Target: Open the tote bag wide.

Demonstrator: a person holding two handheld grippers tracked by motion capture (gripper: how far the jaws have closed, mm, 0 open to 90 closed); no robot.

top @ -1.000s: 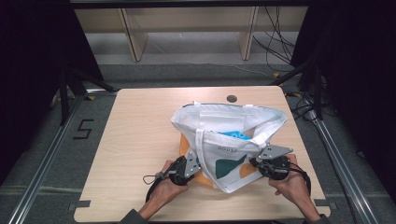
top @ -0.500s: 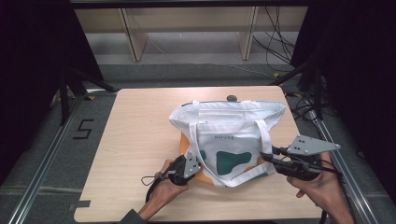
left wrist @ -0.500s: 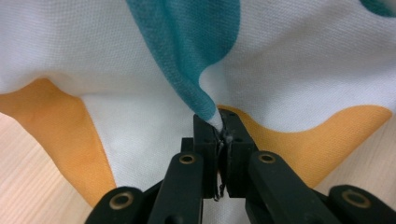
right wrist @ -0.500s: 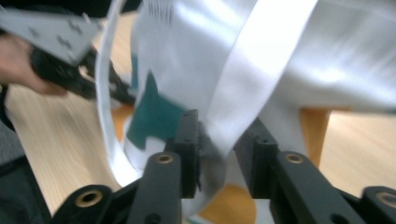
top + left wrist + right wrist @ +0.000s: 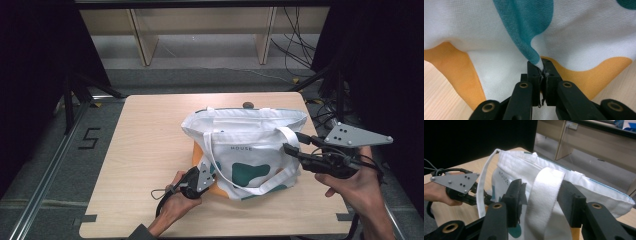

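The bag (image 5: 247, 150) stands upright on the table (image 5: 145, 150). The left gripper (image 5: 541, 65) pinches a fold of the bag's cloth near its lower corner. The right gripper (image 5: 541, 195) has just been opening its jaws; the white strap (image 5: 544, 200) runs between them, not pressed.

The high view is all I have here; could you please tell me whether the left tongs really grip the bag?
Observer: Yes, the left tongs are shut on a pinched fold of the bag, at a teal patch.
Operator: Thank you. Do the right tongs clamp the strap?
Observer: No, the right tongs have just been opening; the strap lies loose between them.
Operator: Is anything printed beside that strap?
Observer: The word HOUSE runs down the bag's side.
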